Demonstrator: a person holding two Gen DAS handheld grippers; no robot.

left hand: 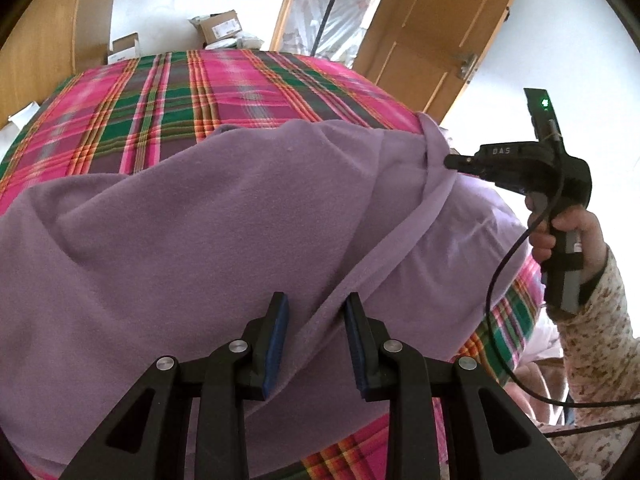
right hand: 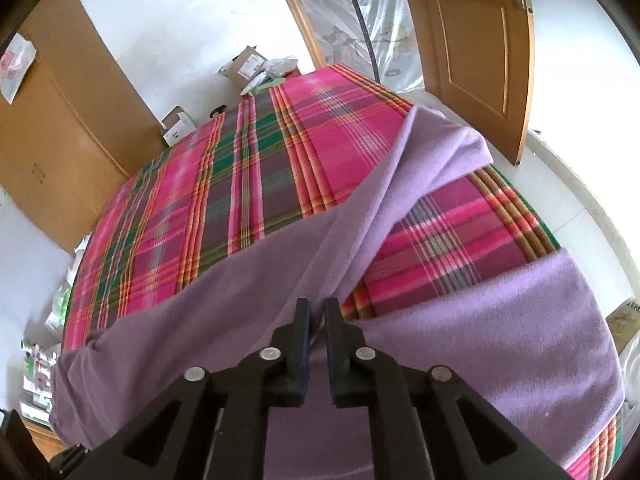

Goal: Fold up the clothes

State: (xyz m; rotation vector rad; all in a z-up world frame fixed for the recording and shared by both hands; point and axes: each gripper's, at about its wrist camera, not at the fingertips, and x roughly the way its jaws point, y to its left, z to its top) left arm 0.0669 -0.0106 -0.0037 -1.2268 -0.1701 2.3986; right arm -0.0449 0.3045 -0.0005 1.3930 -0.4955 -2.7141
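Note:
A purple garment [left hand: 200, 240] lies spread over a bed with a pink and green plaid cover [left hand: 180, 92]. My left gripper [left hand: 316, 312] is open, its blue-padded fingers [left hand: 280, 320] on either side of a raised hem ridge of the garment. My right gripper shows in the left wrist view [left hand: 452, 161], held by a hand, its tip at a bunched fold of the garment's far right side. In the right wrist view my right gripper [right hand: 316, 312] is shut on a lifted fold of the purple garment [right hand: 480, 340], which stretches up from the plaid cover [right hand: 240, 184].
A wooden door [right hand: 472, 48] stands open at the back right, beside plastic sheeting. A wooden wardrobe [right hand: 60, 140] stands at the left. Cardboard boxes [right hand: 248, 64] lie on the floor past the bed's far edge. A black cable [left hand: 496, 300] hangs from the right gripper.

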